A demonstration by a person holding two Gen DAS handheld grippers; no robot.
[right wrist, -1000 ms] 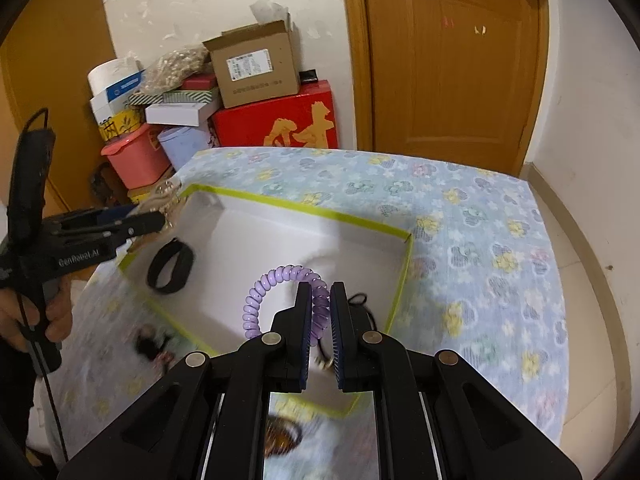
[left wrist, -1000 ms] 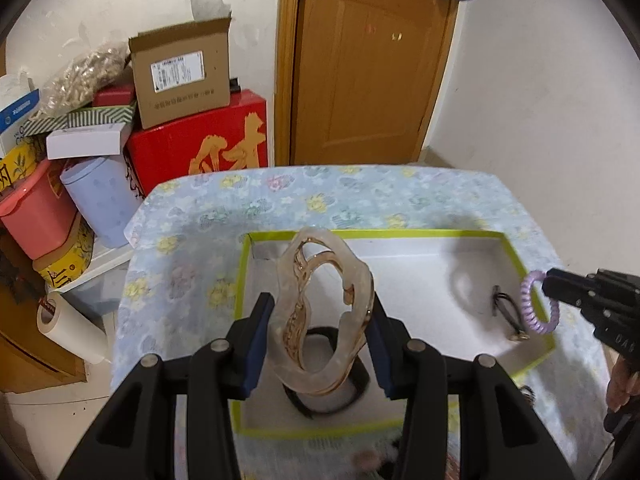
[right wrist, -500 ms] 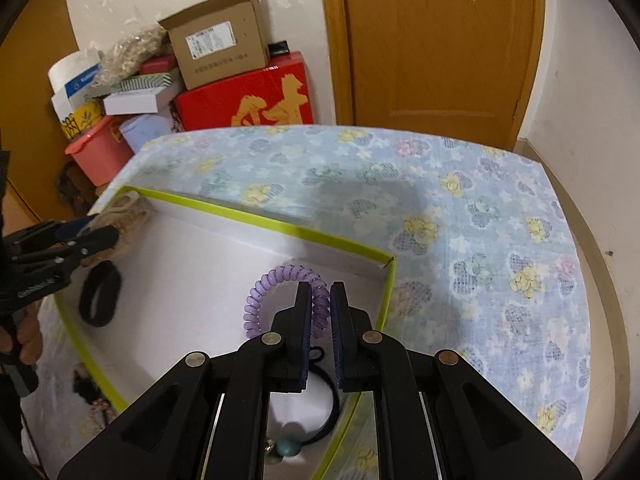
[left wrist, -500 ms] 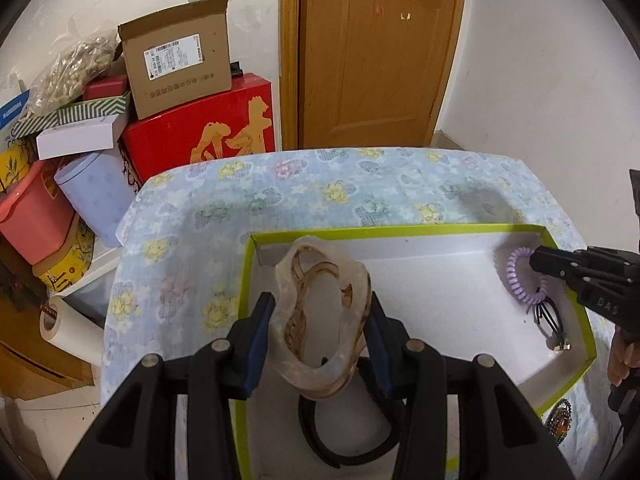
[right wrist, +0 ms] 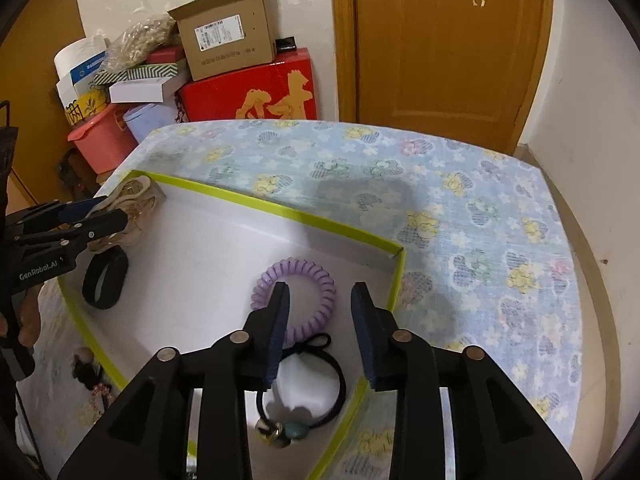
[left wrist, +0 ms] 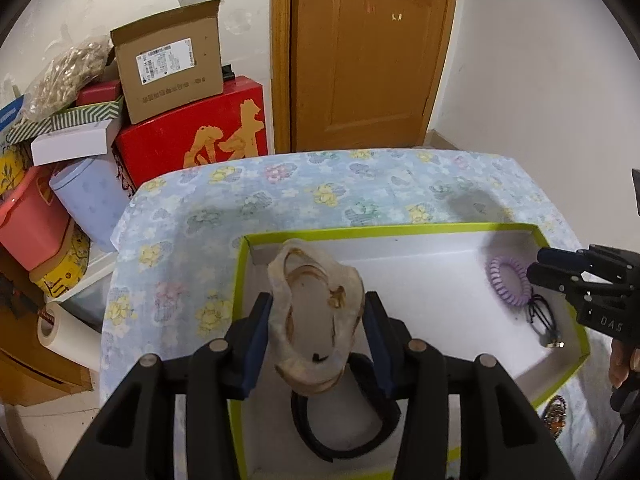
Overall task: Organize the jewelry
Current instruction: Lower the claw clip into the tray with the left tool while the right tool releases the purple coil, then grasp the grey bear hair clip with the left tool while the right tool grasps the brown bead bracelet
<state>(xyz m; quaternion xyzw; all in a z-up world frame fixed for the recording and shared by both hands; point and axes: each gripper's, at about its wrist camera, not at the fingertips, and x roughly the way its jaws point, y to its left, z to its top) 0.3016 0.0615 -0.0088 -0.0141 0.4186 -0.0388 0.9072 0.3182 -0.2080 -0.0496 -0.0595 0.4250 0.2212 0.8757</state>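
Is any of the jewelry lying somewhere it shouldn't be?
Yes. A dark beaded trinket lies on the flowered cloth outside the green-rimmed white tray, near its left edge. Inside, the purple spiral hair tie lies flat.

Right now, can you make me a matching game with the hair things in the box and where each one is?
Things:
1. purple spiral hair tie
2. beige hair clip
3. black band
4. black hair tie with beads

Places:
A. held between the left gripper fingers
B. lying loose in the box under the open right gripper
C. nearest the box's right corner
D. on the box floor under the clip

Pairs: 1-B, 2-A, 3-D, 4-C
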